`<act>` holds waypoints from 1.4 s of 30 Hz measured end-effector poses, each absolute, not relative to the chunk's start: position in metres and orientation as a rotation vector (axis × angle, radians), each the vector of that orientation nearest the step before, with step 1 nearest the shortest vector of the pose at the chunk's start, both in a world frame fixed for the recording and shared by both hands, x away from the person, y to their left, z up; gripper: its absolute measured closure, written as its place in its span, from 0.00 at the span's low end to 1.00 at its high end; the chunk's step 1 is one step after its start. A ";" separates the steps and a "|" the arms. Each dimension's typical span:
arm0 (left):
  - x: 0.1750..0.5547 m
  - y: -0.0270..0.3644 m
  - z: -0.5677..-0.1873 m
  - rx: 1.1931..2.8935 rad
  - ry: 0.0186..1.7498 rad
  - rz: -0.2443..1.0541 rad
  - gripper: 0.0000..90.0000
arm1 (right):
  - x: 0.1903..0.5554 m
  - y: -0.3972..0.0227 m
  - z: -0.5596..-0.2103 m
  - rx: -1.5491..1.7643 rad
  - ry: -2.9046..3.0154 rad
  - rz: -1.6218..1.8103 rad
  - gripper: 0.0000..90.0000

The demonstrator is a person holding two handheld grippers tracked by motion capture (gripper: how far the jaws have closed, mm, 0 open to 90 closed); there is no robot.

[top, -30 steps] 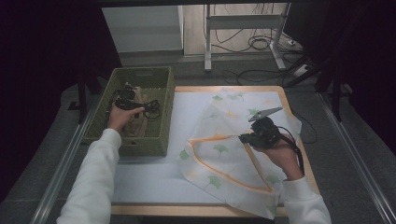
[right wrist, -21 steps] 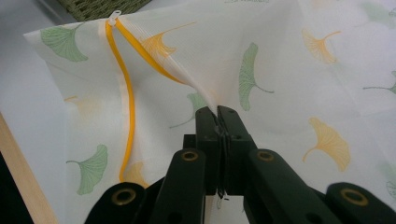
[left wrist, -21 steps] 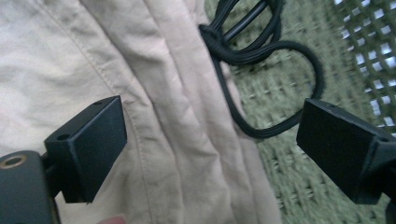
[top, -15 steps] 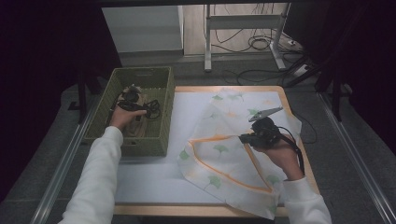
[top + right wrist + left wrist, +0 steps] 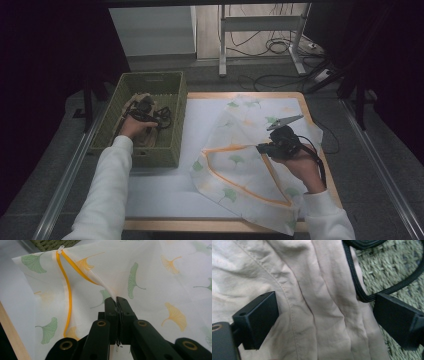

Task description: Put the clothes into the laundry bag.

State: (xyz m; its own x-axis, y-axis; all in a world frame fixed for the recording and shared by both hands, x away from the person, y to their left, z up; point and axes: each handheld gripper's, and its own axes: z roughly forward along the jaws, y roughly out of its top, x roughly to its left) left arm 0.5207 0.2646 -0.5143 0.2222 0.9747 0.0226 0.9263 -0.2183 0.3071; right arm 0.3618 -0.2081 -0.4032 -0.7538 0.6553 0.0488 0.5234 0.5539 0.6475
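Note:
A green woven basket point(image 5: 150, 76) stands at the table's left and holds a crumpled beige garment point(image 5: 317, 302). My left gripper point(image 5: 143, 110) is down inside it; its jaws stand open just above the cloth point(image 5: 325, 307), with folds of the garment between them. A white mesh bag point(image 5: 240, 172) printed with ginkgo leaves lies on the right half of the table. My right gripper point(image 5: 264, 148) is shut on a pinch of the bag's fabric point(image 5: 117, 300) near its orange zipper point(image 5: 67, 290) and holds that edge raised.
A white mat point(image 5: 165, 192) covers the wooden table point(image 5: 200, 225). A black cable point(image 5: 354, 277) loops over the garment and the basket floor. Metal rails run along both sides of the table, and a desk frame with cables stands behind it.
My left gripper has sunk a little deeper into the basket, closer to the beige garment. The right gripper and the bag have not moved.

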 end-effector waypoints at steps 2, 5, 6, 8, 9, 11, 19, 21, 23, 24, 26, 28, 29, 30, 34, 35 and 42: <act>0.521 0.267 -0.514 2.254 1.819 0.298 0.09 | 0.362 -0.208 -0.403 0.995 2.590 0.982 0.96; 0.520 0.272 -0.514 2.221 1.857 0.292 0.16 | 0.361 -0.209 -0.403 0.994 2.590 0.981 0.96; 0.520 0.273 -0.514 2.217 1.863 0.291 0.17 | 0.361 -0.209 -0.403 0.994 2.590 0.980 0.96; 0.520 0.273 -0.513 2.220 1.874 0.310 0.21 | 0.361 -0.209 -0.403 0.993 2.589 0.977 0.96; 0.520 0.274 -0.513 2.218 1.877 0.307 0.23 | 0.361 -0.210 -0.403 0.993 2.589 0.980 0.96; 0.520 0.275 -0.511 2.215 1.885 0.310 0.27 | 0.361 -0.210 -0.403 0.995 2.585 0.983 0.96; 0.518 0.276 -0.509 2.215 1.880 0.325 0.43 | 0.360 -0.212 -0.402 1.003 2.580 0.984 0.96; 0.518 0.281 -0.508 2.187 1.903 0.325 0.51 | 0.360 -0.212 -0.403 1.003 2.580 0.985 0.96; 0.517 0.283 -0.508 2.176 1.901 0.320 0.56 | 0.361 -0.212 -0.403 1.001 2.580 0.983 0.96; 0.517 0.282 -0.508 2.181 1.900 0.325 0.57 | 0.361 -0.212 -0.403 1.001 2.580 0.983 0.96; 0.518 0.282 -0.507 2.182 1.905 0.323 0.59 | 0.361 -0.212 -0.403 1.002 2.581 0.984 0.96; 0.518 0.284 -0.506 2.163 1.924 0.319 0.65 | 0.361 -0.212 -0.403 1.003 2.582 0.982 0.96; 0.518 0.285 -0.506 2.151 1.931 0.305 0.67 | 0.361 -0.212 -0.403 1.002 2.582 0.983 0.96; 0.518 0.286 -0.505 2.145 1.934 0.298 0.70 | 0.361 -0.212 -0.403 1.003 2.581 0.983 0.96; 0.519 0.289 -0.504 2.118 1.949 0.273 0.79 | 0.361 -0.213 -0.403 1.003 2.581 0.981 0.96; 0.519 0.289 -0.504 2.113 1.951 0.272 0.80 | 0.361 -0.213 -0.403 1.004 2.580 0.980 0.96; 0.518 0.291 -0.500 2.080 1.959 0.281 0.86 | 0.361 -0.213 -0.403 1.003 2.578 0.982 0.96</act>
